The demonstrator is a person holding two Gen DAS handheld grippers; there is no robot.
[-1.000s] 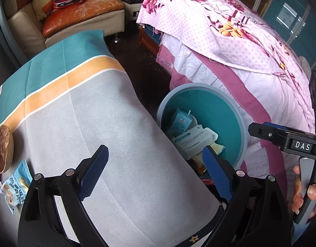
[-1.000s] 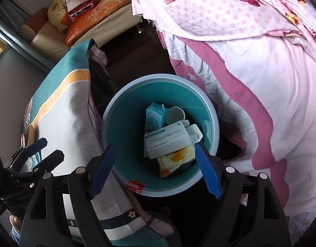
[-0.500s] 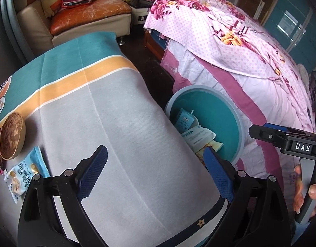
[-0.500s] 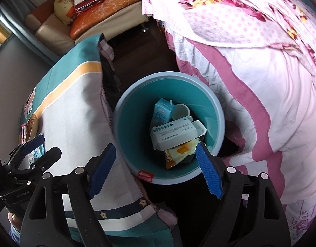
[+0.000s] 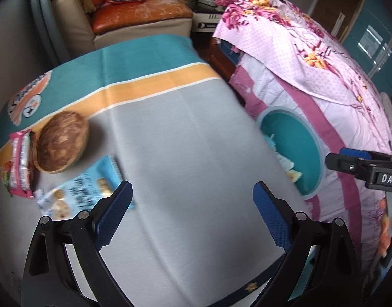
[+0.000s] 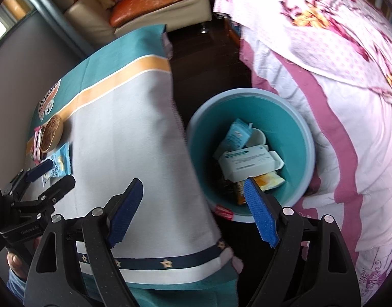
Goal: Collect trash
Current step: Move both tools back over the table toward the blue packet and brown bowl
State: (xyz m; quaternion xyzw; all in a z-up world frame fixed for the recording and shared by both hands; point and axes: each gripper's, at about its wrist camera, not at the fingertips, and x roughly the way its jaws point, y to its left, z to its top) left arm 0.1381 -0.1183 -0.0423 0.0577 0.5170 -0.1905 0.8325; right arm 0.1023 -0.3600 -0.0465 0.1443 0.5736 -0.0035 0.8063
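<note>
A teal bin (image 6: 295,133) stands on the floor between the table and the bed; it holds a white carton (image 6: 249,162), a blue carton and other trash. It also shows in the left wrist view (image 5: 293,138). On the table's left lie a blue snack wrapper (image 5: 88,192), a pink wrapper (image 5: 19,163) and a brown bowl (image 5: 61,144). My left gripper (image 5: 192,216) is open and empty above the grey tablecloth, right of the blue wrapper. My right gripper (image 6: 193,213) is open and empty above the table's edge, beside the bin.
A bed with a pink floral cover (image 6: 323,51) fills the right side. A beige sofa with an orange cushion (image 5: 137,15) stands beyond the table. Dark floor (image 6: 203,64) lies between table and bed. The tablecloth (image 5: 183,140) is grey with teal and orange bands.
My left gripper has swung left from the bin towards the table; the wrappers and bowl have come into view. My right gripper has drawn back and left from over the bin.
</note>
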